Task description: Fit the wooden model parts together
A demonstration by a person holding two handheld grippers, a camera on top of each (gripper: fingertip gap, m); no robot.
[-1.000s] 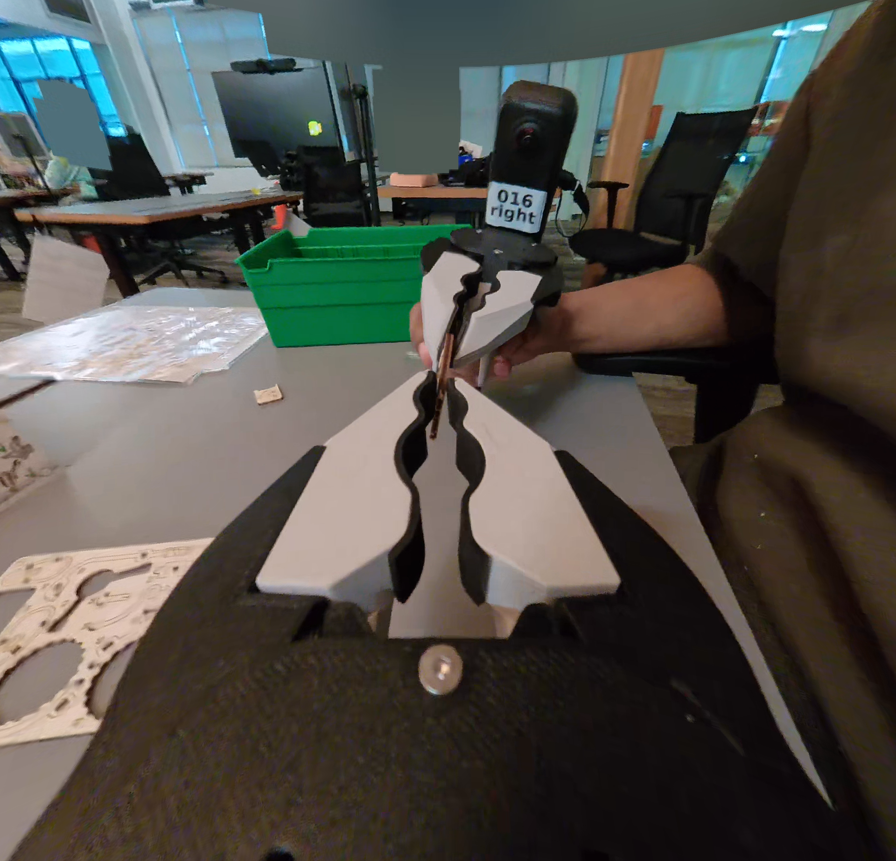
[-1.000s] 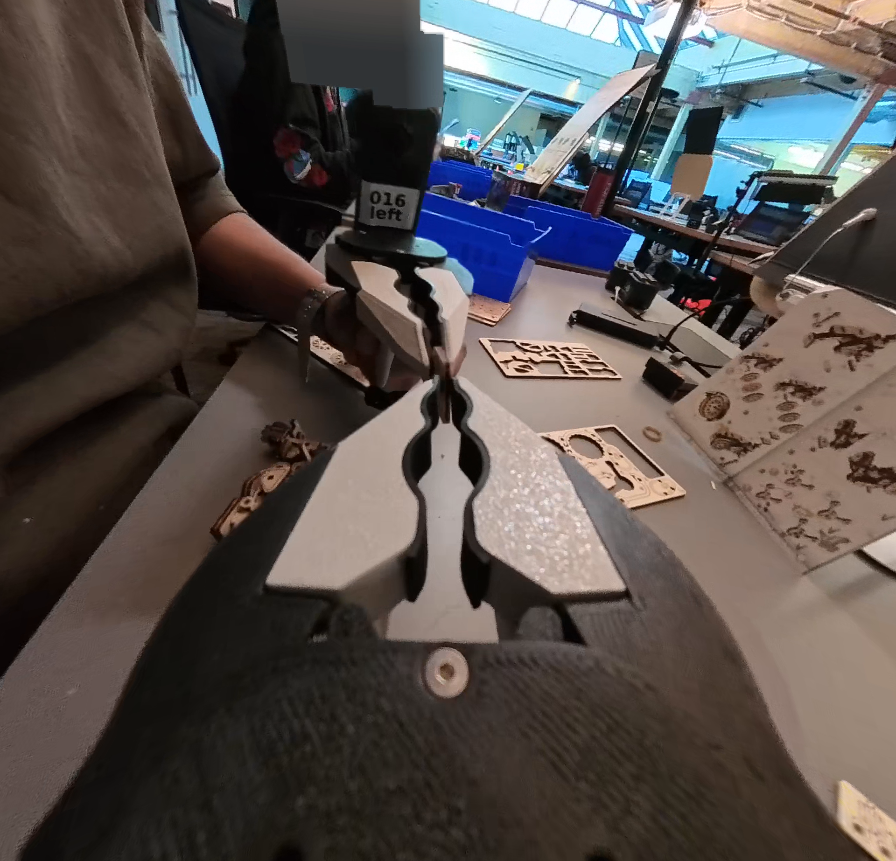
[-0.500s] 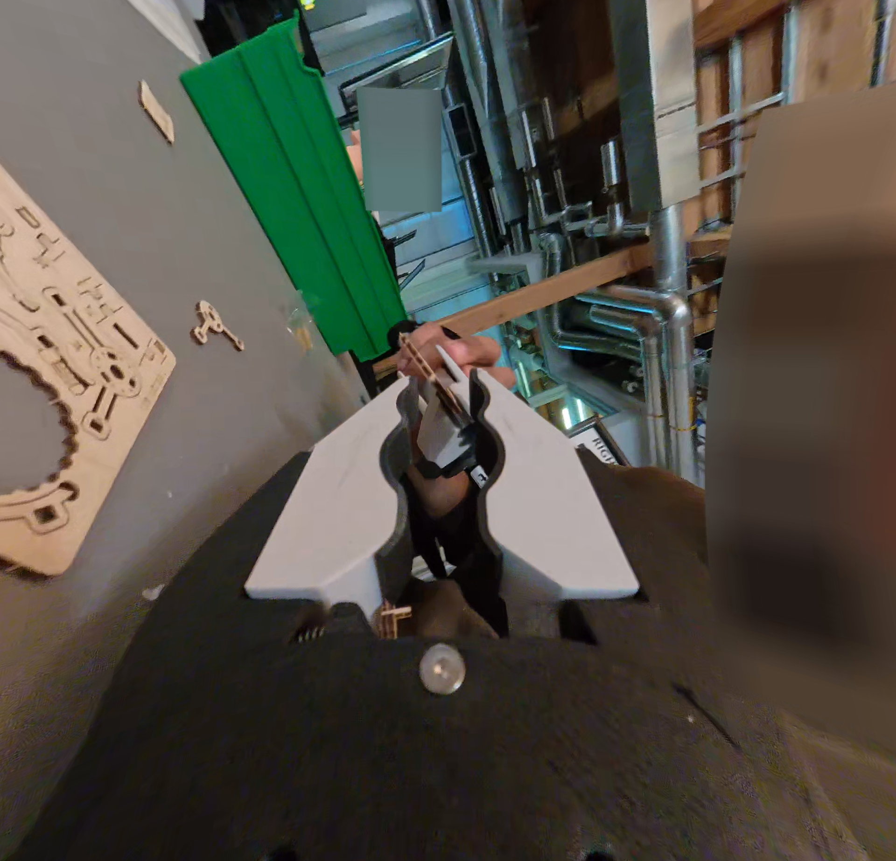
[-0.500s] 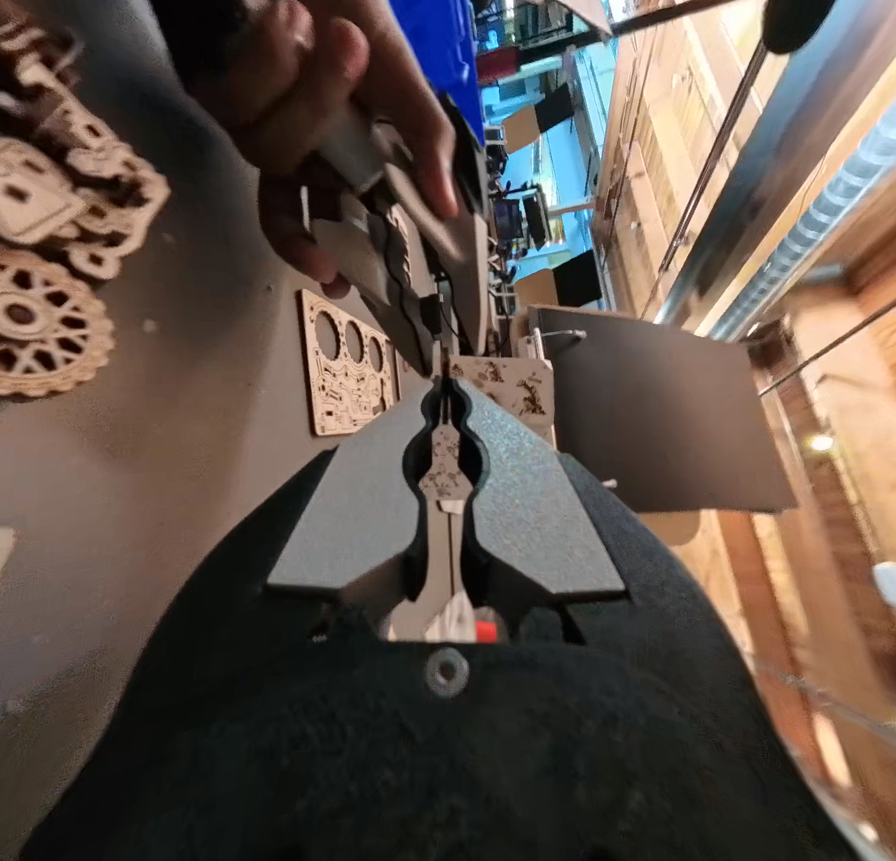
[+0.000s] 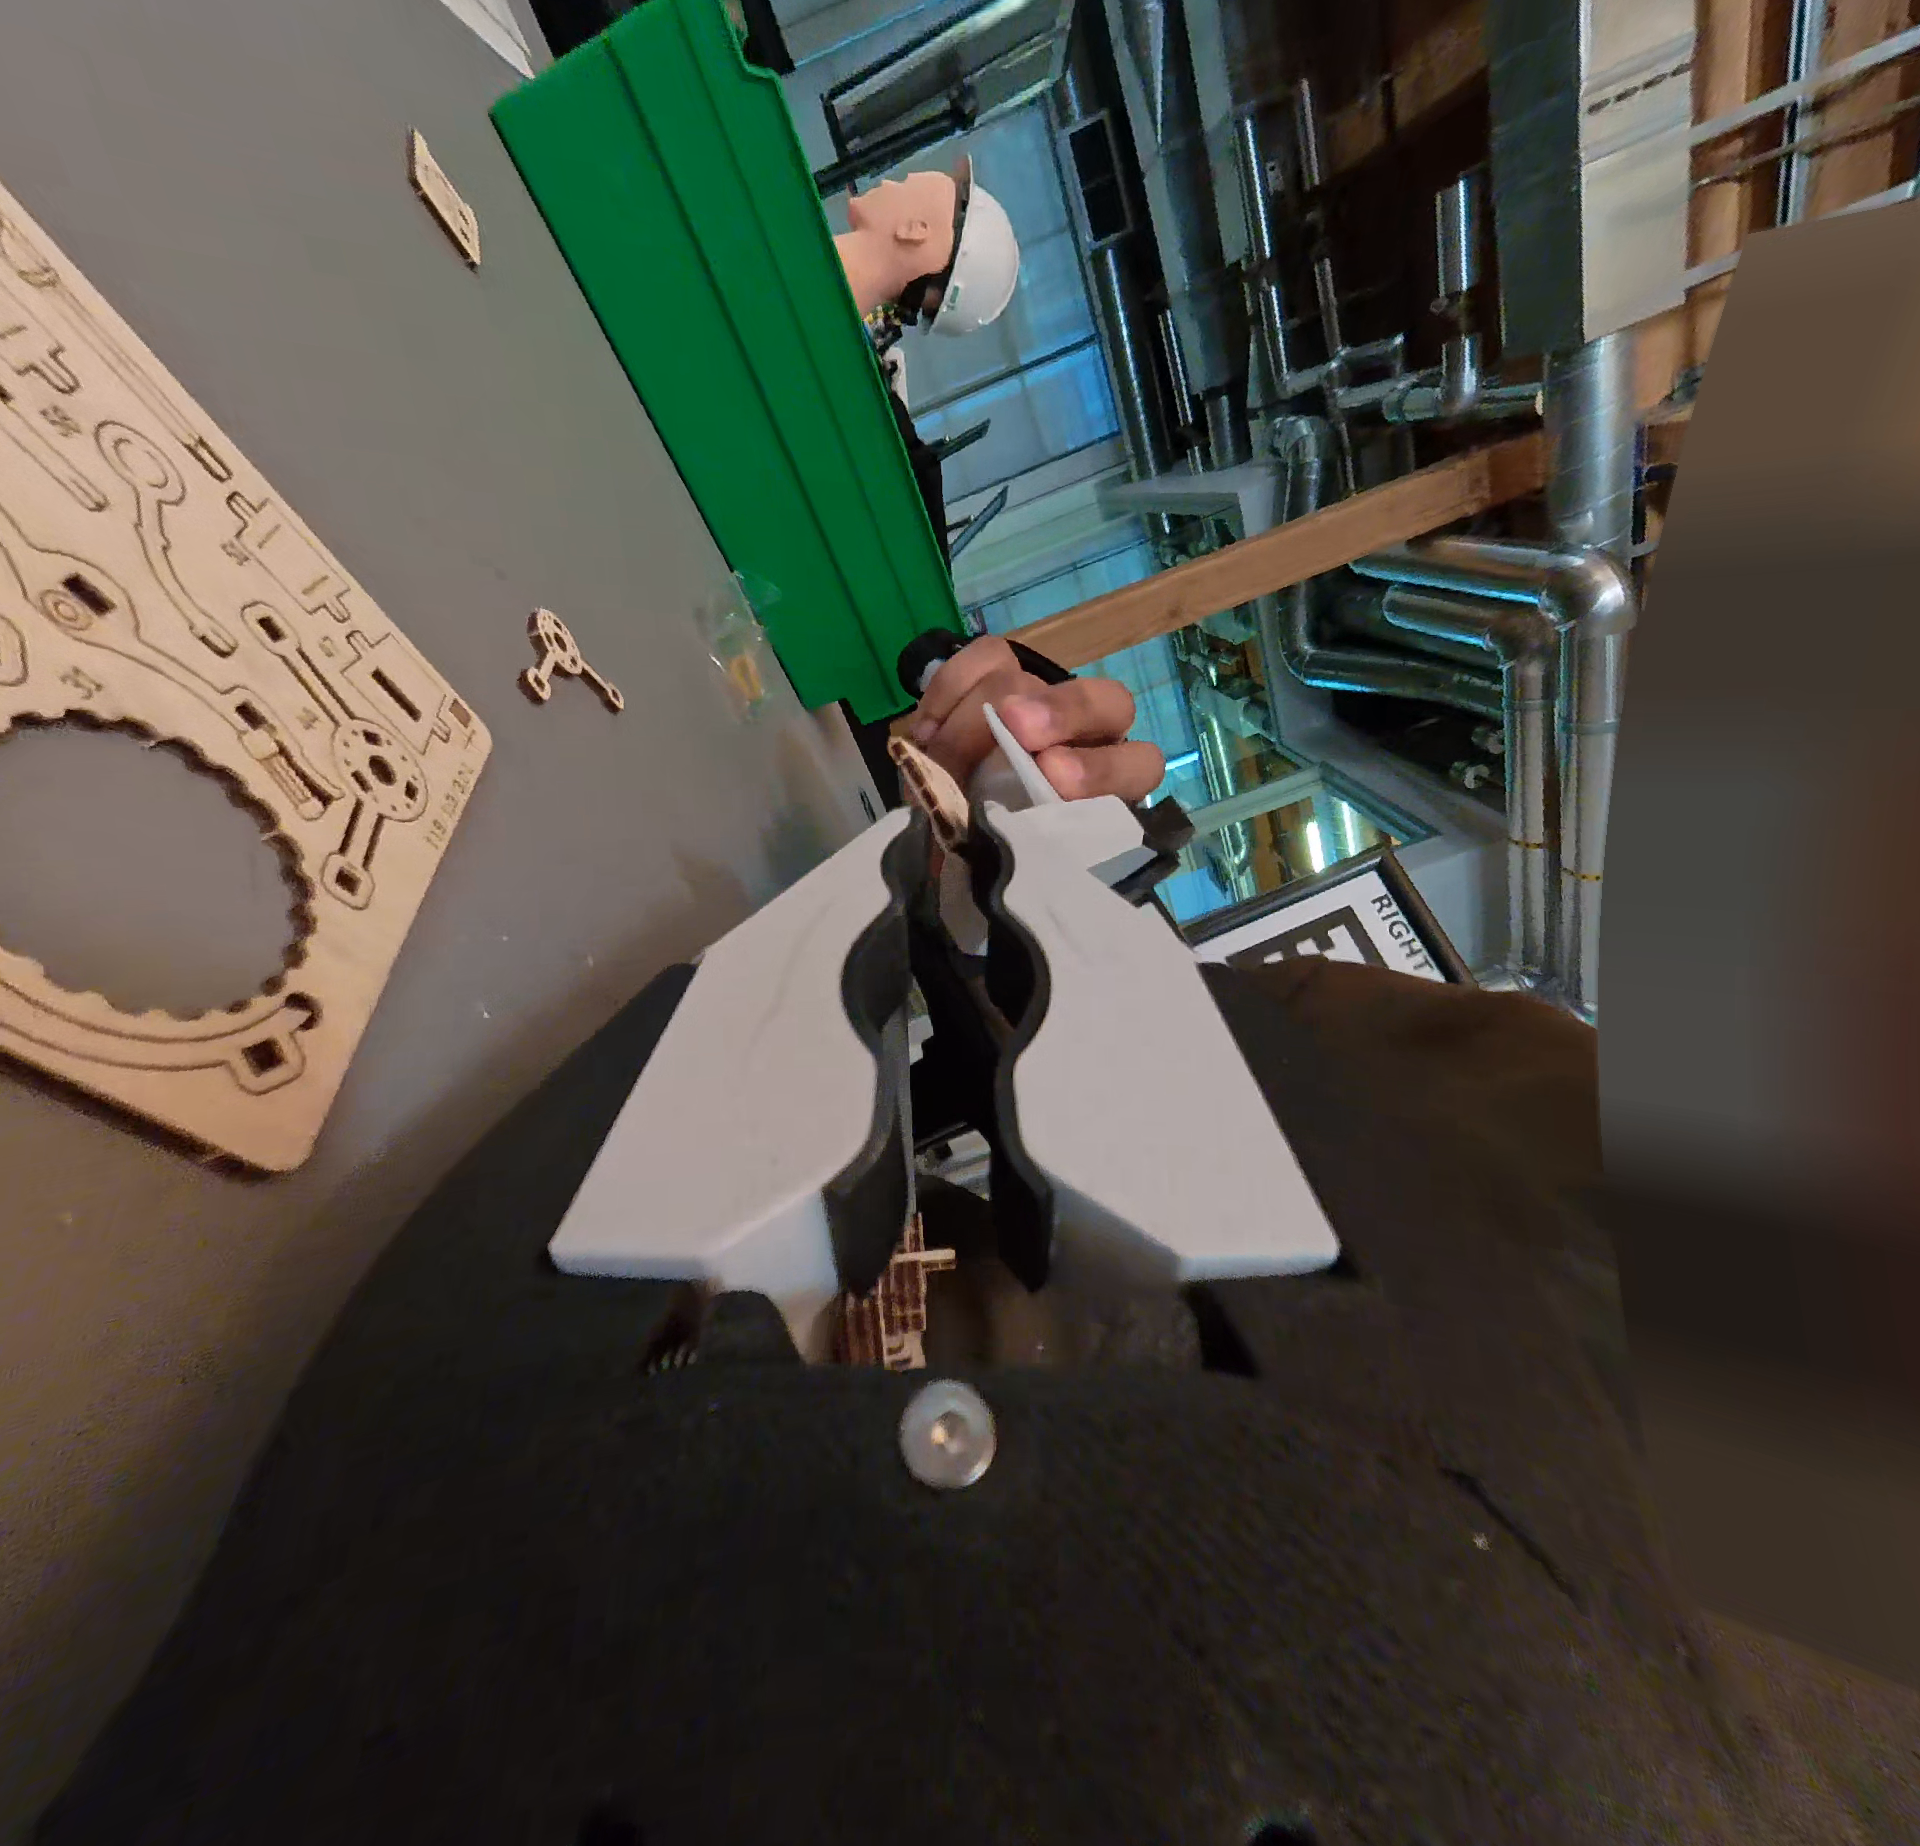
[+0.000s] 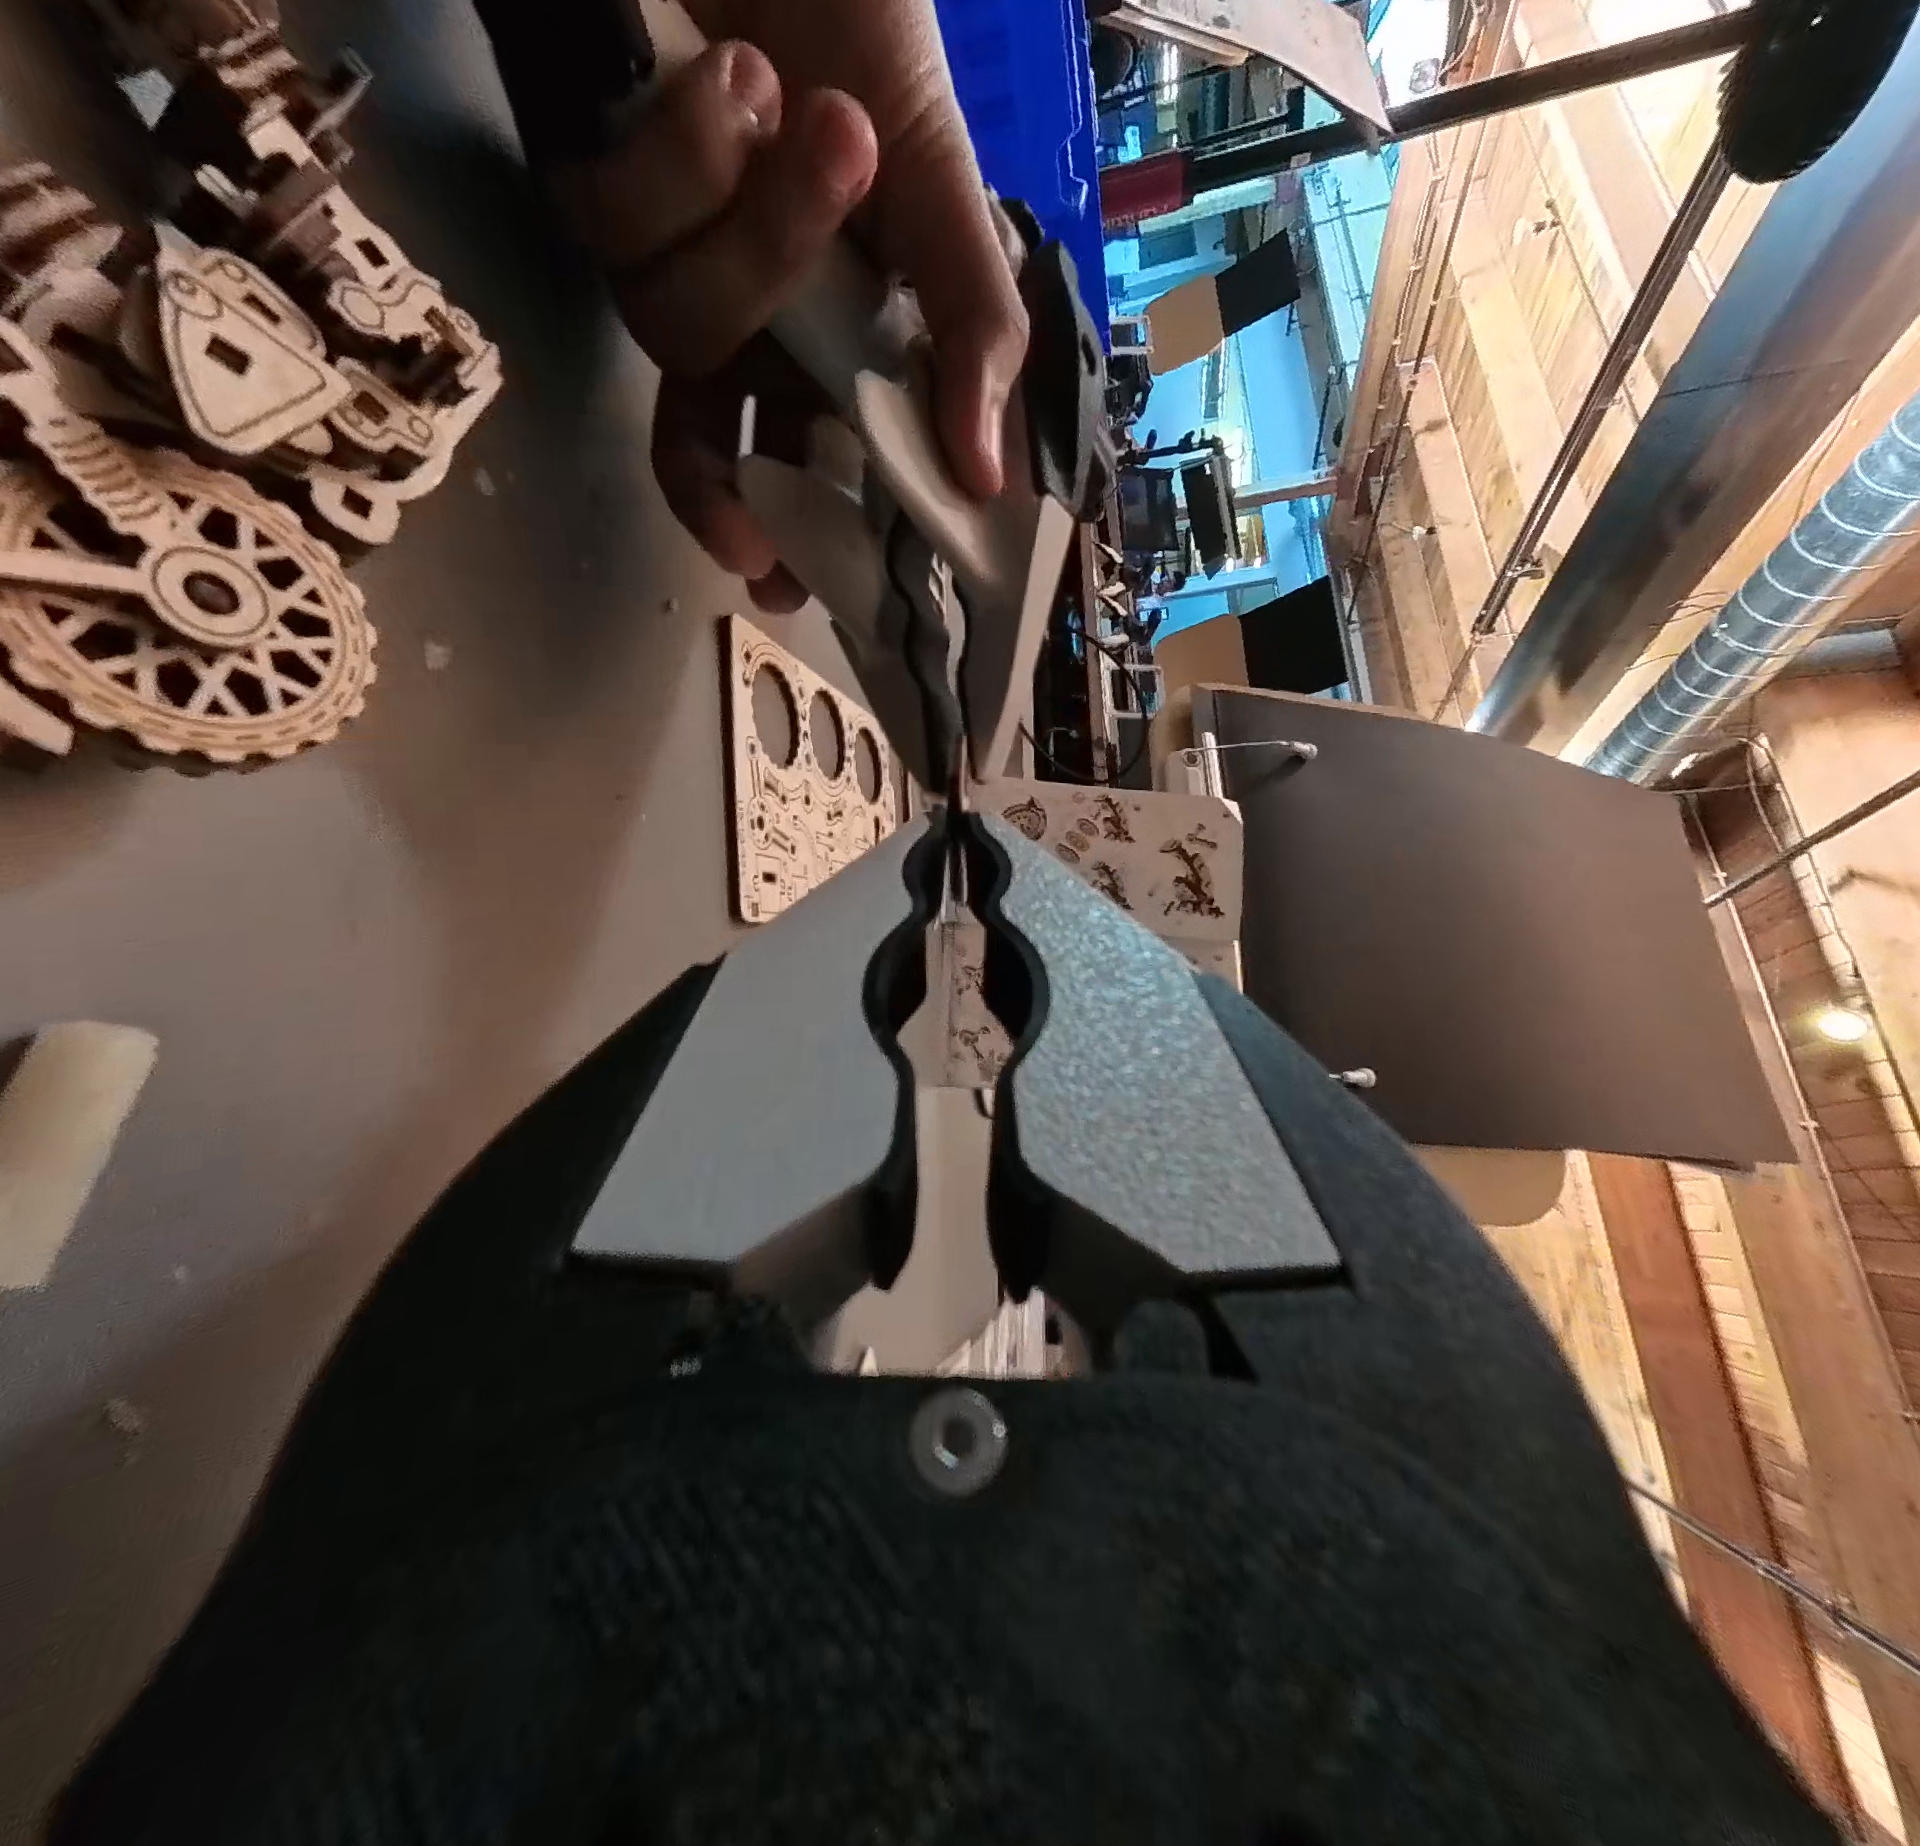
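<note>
My left gripper (image 5: 943, 828) is shut on a thin wooden part (image 5: 932, 797) that sticks out past its tips. My right gripper (image 6: 951, 832) is shut on a thin wooden part (image 6: 950, 861), seen edge on. Both grippers are rolled onto their sides and meet tip to tip above the grey table (image 5: 343, 362). A hand holds each one: the right gripper (image 5: 1023, 757) shows just beyond my left tips, and the left gripper (image 6: 940, 591) shows just beyond my right tips. I cannot tell how the two parts join. A partly built wooden model (image 6: 197, 466) with a gear wheel lies on the table.
A laser-cut wooden sheet (image 5: 156, 716) with a large toothed hole lies near a small loose wooden piece (image 5: 566, 653) and a green bin (image 5: 727, 342). In the right wrist view there are another cut sheet (image 6: 810, 768), printed sheets (image 6: 1132, 851), a black panel (image 6: 1455, 923) and a blue bin (image 6: 1023, 82).
Over the last second both grippers rolled about a quarter turn onto their sides, staying tip to tip and shut. Since half a second ago the pose has barely shifted.
</note>
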